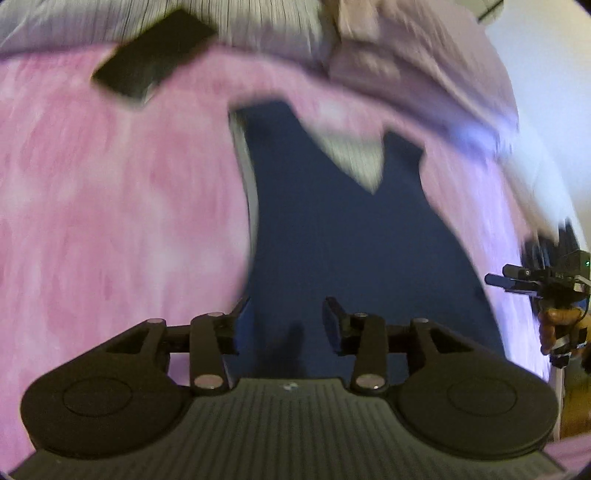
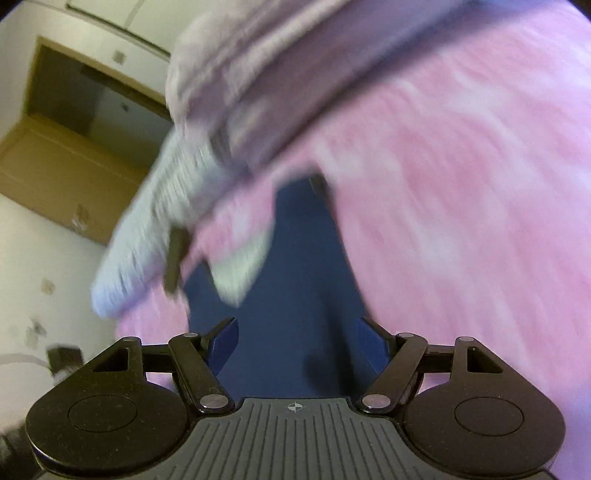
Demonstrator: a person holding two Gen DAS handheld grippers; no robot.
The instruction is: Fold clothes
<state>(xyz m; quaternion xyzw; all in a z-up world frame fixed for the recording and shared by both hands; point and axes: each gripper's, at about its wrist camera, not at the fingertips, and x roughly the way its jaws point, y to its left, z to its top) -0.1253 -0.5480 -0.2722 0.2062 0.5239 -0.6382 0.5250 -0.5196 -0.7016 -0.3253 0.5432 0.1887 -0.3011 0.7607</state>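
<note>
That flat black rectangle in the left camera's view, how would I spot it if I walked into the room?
Start from the big fuzzy pink blanket that covers the bed. Look toward its far edge, where grey striped bedding begins, up and left of the dark blue sleeveless garment. The flat black rectangular object lies there, the only hard-edged dark thing among soft fabrics.

Your blue garment [image 1: 332, 236]: smooth matt cloth, lying on pink blanket [image 1: 110, 206], fuzzy mottled fabric. Beyond blanket, striped bedding [image 1: 258, 22], woven cloth. Your left gripper [image 1: 284, 325]: matt black plastic, shiny metal pins.

Both grippers [image 1: 284, 325] [image 2: 297, 345], jaws apart, empty.
</note>
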